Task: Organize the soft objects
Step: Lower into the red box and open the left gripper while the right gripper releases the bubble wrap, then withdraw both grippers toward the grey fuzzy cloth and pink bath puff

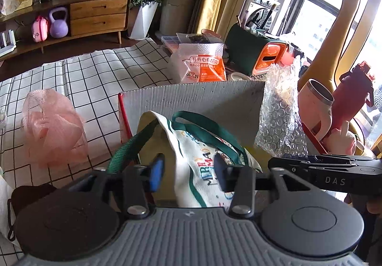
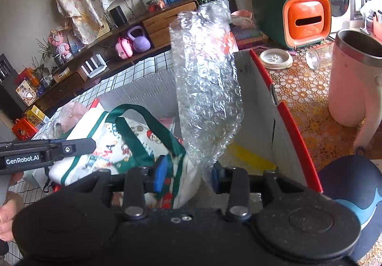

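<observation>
Over an open box (image 2: 286,108) with red-edged flaps, two hand-held grippers work on soft goods. Nearest the lens, the left gripper (image 1: 188,174) hangs just above a printed tote (image 1: 195,161) with green straps; its blue pads stand apart on either side of the cloth, released, and whether either pad touches the fabric cannot be told. The tote lies inside the box, slumped toward its left side, straps looping up. The right gripper (image 2: 188,176) is also spread, with the lower end of a bubble wrap (image 2: 205,89) sheet sitting between its pads nearer the right one; the jaws are not clenched on it, and contact there is unclear. The wrap stands nearly upright, its long axis running from the gripper up and away, its foot in the right part of the box beside the tote and over a yellow strip on the floor. The right gripper is plainly the nearer to it; judging by this, the wrap has only to be laid down along the box wall. Farther off, a pink mesh pouf (image 1: 53,127) waits on the checked cloth (image 1: 95,75) left of the box, nearer the left gripper and probably next. A pink mug (image 2: 355,79) stands to the right.
</observation>
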